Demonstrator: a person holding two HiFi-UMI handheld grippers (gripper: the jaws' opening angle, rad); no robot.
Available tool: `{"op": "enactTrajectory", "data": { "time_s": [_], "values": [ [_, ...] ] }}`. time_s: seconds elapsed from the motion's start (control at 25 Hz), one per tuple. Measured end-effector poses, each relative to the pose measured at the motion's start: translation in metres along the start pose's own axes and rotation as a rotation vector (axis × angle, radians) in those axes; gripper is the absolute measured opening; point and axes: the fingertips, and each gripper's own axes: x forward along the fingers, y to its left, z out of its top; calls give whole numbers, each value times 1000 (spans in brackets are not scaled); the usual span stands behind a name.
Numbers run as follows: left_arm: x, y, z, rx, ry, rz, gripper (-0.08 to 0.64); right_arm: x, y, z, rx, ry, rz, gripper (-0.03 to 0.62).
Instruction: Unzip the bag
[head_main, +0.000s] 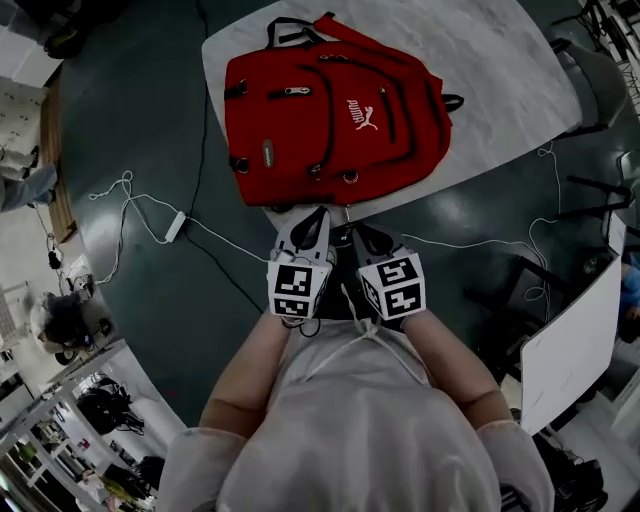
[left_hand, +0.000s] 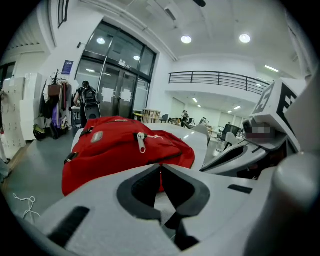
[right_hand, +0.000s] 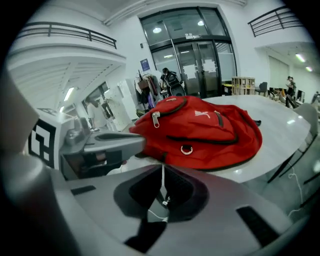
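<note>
A red bag (head_main: 320, 115) lies flat on the pale desk (head_main: 480, 60), front side up, its carry loop and straps at the far end and its bottom close to the desk's near edge. Every zip that shows runs shut, so nothing of what is inside can be seen. A silver zip pull (left_hand: 141, 143) lies flat on the upper front pocket, and a small metal ring (right_hand: 186, 149) hangs low on the front panel.

Both tongs sit side by side just off the near corner of the desk, pulled in near the person's chest and apart from the bag. The left tongs (head_main: 322, 213) point toward the bag's bottom edge with their tips pressed together and nothing between them. The right tongs (head_main: 358, 229) are likewise closed tip to tip and empty.

A white cable (head_main: 140, 200) trails over the dark floor (head_main: 130, 110) to the left of the desk, running into a white power strip (head_main: 175, 226).
</note>
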Motion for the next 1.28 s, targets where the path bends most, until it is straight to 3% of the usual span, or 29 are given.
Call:
{"op": "enactTrajectory", "data": {
  "time_s": [0.2,0.32,0.56,0.68,0.92,1.28],
  "values": [
    [33,18,-24,-40,84,-47,23,37,-10,-20,54,98,-54,34],
    [46,18,-35,-53,155,-86,23,52,-12,-28,80,143,-69,106],
    [60,29,-56,-95,246,-78,23,76,-15,-34,81,196,-115,104],
    [64,31,-59,-118,288,-83,23,78,-20,-36,67,216,-153,51],
    [68,33,-62,-129,345,-78,21,78,-18,-35,15,239,-69,31],
    [67,35,-67,-41,371,-7,21,71,-31,-34,-148,314,95,28]
  ]
}}
